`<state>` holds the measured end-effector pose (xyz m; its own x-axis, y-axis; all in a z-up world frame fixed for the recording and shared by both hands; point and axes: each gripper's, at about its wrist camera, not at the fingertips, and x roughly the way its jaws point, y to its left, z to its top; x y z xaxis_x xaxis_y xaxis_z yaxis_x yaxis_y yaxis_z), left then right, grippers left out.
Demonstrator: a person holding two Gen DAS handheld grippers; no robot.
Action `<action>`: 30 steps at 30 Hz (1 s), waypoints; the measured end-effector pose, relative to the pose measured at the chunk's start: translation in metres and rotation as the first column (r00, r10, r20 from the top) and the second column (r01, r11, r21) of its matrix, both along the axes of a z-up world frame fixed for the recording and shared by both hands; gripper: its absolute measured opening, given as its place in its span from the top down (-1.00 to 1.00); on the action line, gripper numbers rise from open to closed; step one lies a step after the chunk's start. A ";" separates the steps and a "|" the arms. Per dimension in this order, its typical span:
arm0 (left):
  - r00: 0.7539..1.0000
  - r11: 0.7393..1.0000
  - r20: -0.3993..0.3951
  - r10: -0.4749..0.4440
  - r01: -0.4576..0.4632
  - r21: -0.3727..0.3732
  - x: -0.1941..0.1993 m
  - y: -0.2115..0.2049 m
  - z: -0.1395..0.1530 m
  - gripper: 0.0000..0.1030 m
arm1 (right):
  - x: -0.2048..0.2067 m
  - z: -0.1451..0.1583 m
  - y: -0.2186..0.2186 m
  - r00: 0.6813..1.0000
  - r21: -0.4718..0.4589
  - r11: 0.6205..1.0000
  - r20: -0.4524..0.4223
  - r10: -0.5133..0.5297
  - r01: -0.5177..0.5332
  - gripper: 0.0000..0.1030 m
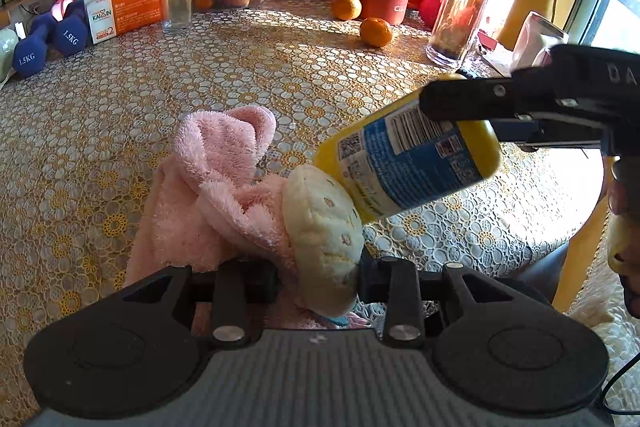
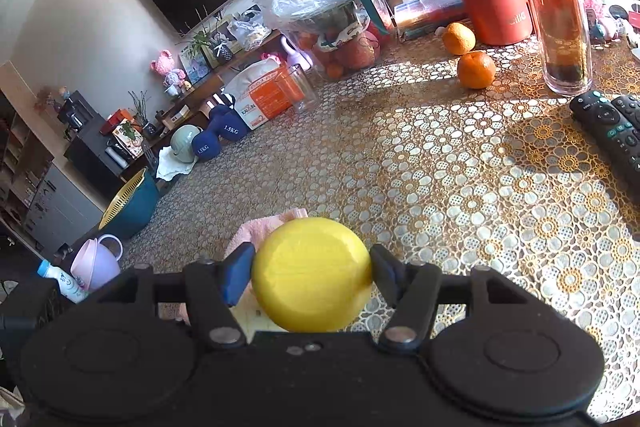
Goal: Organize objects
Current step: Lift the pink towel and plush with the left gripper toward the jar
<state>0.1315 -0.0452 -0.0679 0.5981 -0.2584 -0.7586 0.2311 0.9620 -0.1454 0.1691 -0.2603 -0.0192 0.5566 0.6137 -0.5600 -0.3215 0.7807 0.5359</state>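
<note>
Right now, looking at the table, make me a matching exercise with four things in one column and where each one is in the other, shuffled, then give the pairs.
Things:
1. yellow bottle
2. pink plush toy
3. remote controls
4. blue dumbbells

Places:
A. far left edge of the table, by the tissue box
B. clamped in the right hand-held gripper
C. right side of the table, near the glass jar
D. clamped in the left hand-held gripper

Pairs: 1-B, 2-D, 3-C, 4-A

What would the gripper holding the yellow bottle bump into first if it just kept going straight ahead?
Probably the pink towel lying on the table just beyond the yellow bottle that the right gripper holds; past that, only lace tablecloth. Depth is hard to judge.
</note>
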 end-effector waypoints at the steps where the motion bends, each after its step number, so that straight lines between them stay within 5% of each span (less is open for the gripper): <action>1: 1.000 1.000 0.004 0.005 -0.005 -0.003 0.001 0.002 0.003 0.34 | -0.002 -0.001 -0.002 1.000 0.002 1.000 0.004 0.011 -0.011 -0.20; 7: 0.998 0.999 0.062 0.023 -0.020 -0.049 0.003 0.021 0.042 0.34 | -0.019 -0.004 -0.007 0.991 -0.048 0.994 0.082 0.107 -0.103 -0.20; 18: 0.982 0.976 0.163 -0.099 0.128 -0.176 -0.007 -0.001 0.108 0.34 | -0.054 0.005 0.022 0.920 -0.305 0.928 0.258 0.295 -0.212 -0.20; 24: 0.975 0.964 0.153 -0.163 0.190 -0.185 -0.003 -0.025 0.103 0.34 | -0.066 0.007 0.038 0.890 -0.402 0.890 0.293 0.349 -0.217 -0.20; 30: 0.989 0.968 0.065 -0.129 0.140 -0.209 0.017 -0.021 0.074 0.35 | -0.072 0.008 0.047 0.868 -0.459 0.860 0.309 0.389 -0.222 -0.20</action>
